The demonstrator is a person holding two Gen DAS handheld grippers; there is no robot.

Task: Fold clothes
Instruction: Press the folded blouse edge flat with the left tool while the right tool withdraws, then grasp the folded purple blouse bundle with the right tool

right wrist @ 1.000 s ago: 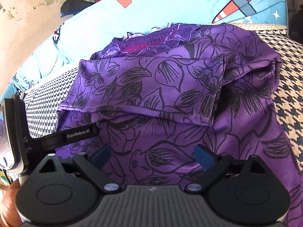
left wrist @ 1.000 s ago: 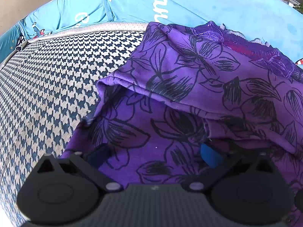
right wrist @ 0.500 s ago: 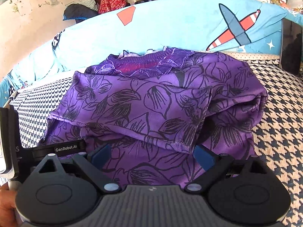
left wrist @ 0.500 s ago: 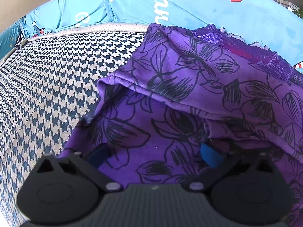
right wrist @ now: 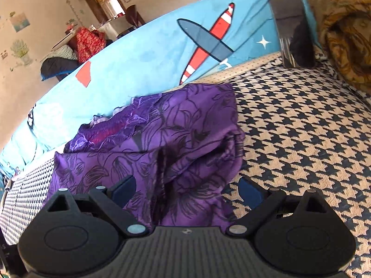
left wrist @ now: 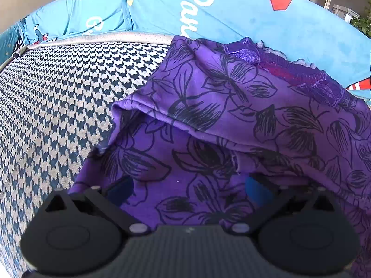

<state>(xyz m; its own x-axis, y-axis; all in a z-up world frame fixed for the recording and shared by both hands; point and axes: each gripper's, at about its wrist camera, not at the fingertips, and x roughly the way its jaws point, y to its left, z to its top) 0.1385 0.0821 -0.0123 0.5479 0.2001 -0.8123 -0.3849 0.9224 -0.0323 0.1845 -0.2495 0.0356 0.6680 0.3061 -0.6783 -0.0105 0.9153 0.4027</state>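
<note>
Living room, sofa seat with houndstooth cover (left wrist: pixel 58 97), light-blue printed throw (left wrist: pixel 243 16) over the backrest. Purple floral garment (left wrist: pixel 220 115) lies on the seat against the backrest, partly folded: top layer doubled over toward the front, lace neckline (left wrist: pixel 289 74) at the back edge. A brown patterned cloth (right wrist: pixel 343 23) sits bunched at the far end of the sofa, well apart from it.

Left gripper (left wrist: pixel 189 188): jaws wide, over the garment's lower layer near its left front corner, nothing held. Right gripper (right wrist: pixel 186 188): jaws wide, the garment's right front edge bunched between them, one blue pad (right wrist: pixel 249 191) over bare seat cover. Whether either pad touches fabric, cannot tell.

Step, as judged: about to grab the front edge for the next fold.

Risks:
- Right side is bunched and ridged; closing there likely catches several layers, fold comes out lumpy.
- Right jaws straddle the hem; a shallow bite may slip off the thin slick-looking fabric on the lift.
- Left jaws sit on the lower layer only; lifting could drag the folded top layer open.
- Uneven pull between hands skews the fold line.
</note>
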